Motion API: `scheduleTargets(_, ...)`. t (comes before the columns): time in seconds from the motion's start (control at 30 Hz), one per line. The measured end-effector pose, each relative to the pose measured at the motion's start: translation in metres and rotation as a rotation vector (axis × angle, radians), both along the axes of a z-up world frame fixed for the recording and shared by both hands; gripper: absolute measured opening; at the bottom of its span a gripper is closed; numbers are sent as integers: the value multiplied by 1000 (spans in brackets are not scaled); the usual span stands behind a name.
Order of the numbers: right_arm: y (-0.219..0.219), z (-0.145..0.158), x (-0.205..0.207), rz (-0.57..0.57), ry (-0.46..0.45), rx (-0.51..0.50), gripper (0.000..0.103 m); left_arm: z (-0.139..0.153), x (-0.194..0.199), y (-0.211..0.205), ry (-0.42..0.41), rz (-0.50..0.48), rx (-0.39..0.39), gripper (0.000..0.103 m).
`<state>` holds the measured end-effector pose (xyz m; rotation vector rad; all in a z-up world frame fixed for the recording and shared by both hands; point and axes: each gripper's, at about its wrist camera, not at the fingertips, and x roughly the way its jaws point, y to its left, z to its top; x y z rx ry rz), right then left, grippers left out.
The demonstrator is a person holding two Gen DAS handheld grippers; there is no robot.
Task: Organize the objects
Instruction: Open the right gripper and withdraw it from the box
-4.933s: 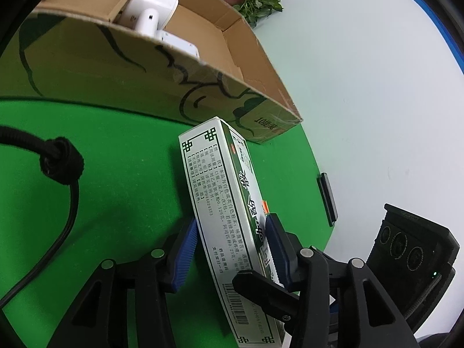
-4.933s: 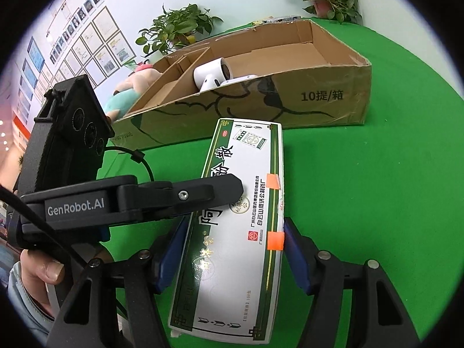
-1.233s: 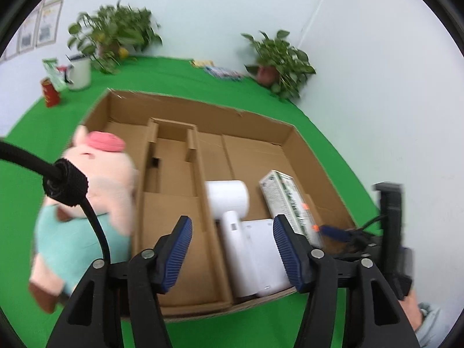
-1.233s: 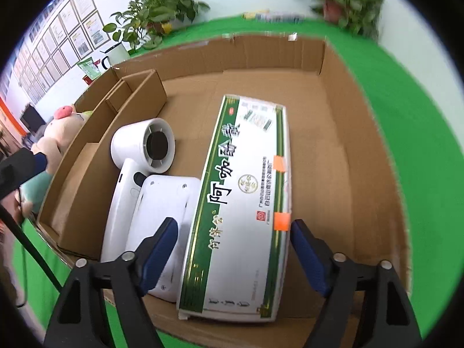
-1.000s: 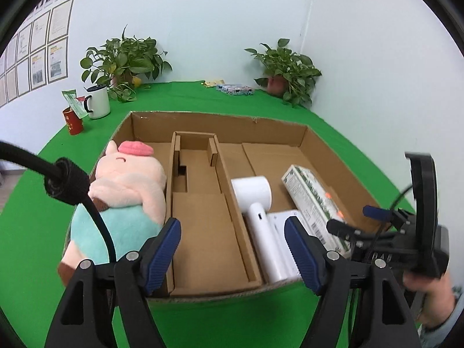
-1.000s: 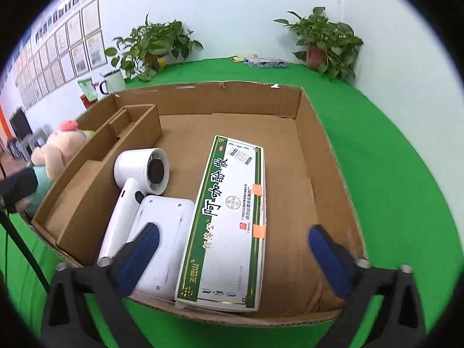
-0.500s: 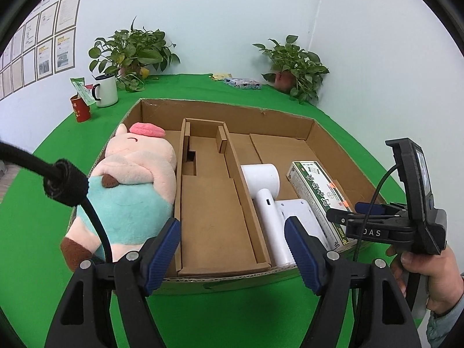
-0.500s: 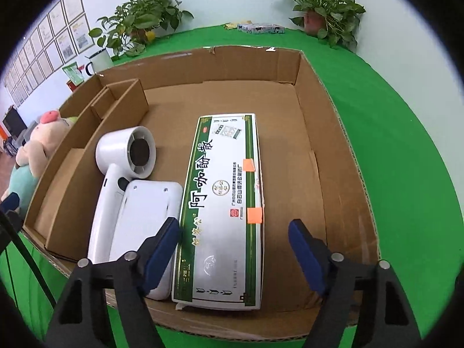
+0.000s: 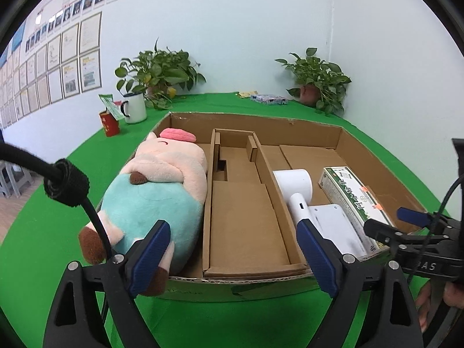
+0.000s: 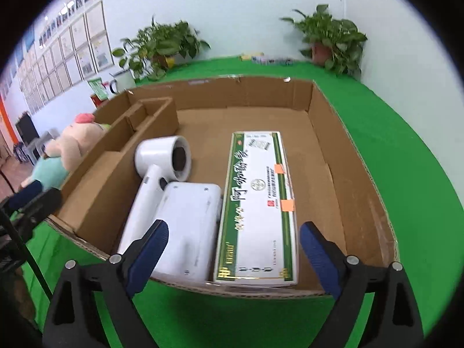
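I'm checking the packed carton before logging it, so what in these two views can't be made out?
- Pig plush: its lower end is hidden behind the left claw in the left wrist view.
- White flat device: its near end is covered by the right claw in the right wrist view.
- Green-and-white box: small print too fine to read.
- Items by the far plant: too small to identify.
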<state>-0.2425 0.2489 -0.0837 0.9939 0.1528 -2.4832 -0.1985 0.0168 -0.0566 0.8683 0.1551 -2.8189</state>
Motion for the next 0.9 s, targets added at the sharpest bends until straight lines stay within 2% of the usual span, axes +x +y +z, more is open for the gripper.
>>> scheduleTargets(0.07, 0, -1, 5, -3, 44, -7, 92, -4, 1, 4, 10, 4, -26, 93)
scheduleTargets(0.17, -6, -3, 8, -6, 99, 42, 92, -10, 1, 11, 20, 9, -65, 97)
scheduleTargets(0.37, -6, -3, 15, -10, 155, 19, 92, -23, -3, 23, 28, 27, -151, 102)
scheduleTargets(0.4, -7, -2, 18, -14, 172, 23, 92, -24, -4, 23, 25, 28, -156, 102)
scheduleTargets(0.5, -9, 1, 27, -14, 222, 24, 103, -25, -7, 23, 20, 35, -160, 103)
scheduleTargets(0.63, -12, 1, 32, -19, 240, 45, 103, -26, -10, 23, 18, 35, -165, 103)
scheduleTargets(0.73, -7, -1, 32, -39, 219, 12, 103, -26, -12, 23, 15, 35, -169, 103)
scheduleTargets(0.9, -7, -3, 37, -53, 243, 8, 102, -27, -14, 23, 12, 32, -171, 103)
